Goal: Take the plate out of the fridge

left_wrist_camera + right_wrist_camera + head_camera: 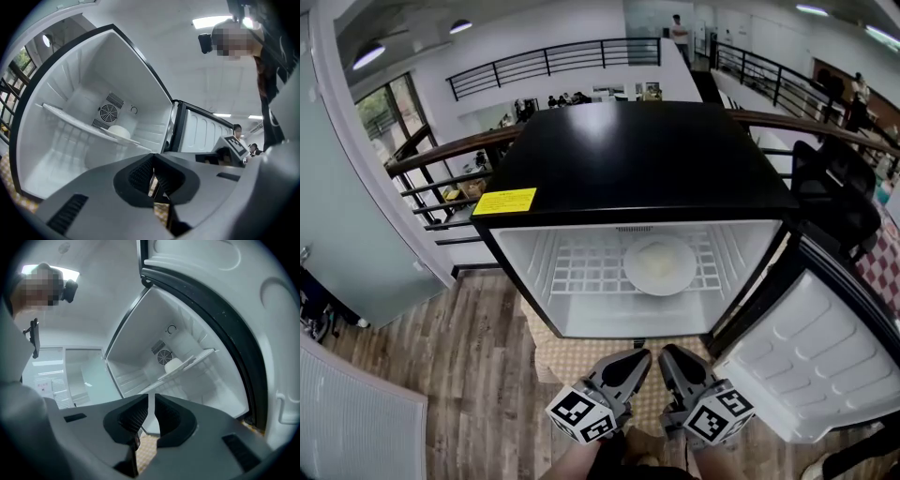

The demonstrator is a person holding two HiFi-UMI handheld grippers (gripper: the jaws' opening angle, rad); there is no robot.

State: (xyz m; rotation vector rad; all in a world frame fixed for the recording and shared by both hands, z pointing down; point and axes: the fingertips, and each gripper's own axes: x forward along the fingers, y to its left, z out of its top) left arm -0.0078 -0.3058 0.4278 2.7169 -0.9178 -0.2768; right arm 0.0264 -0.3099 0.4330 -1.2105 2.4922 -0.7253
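Note:
A small black fridge (637, 159) stands open with its white door (806, 356) swung out to the right. A white plate (660, 264) with a pale mound of food lies on the wire shelf (581, 267), right of centre. My left gripper (634, 362) and right gripper (671, 358) hang side by side below the fridge opening, both outside it and well short of the plate. Each is shut with nothing held. The left gripper view shows the plate (119, 132) beyond the left gripper (153, 180). The right gripper view has the plate (174, 365) beyond the right gripper (151, 406).
A yellow sticker (504, 202) sits on the fridge top's front left corner. A woven mat (572, 361) lies under the fridge on a wooden floor. A railing (441, 155) runs behind, and a black chair (834, 187) stands at the right.

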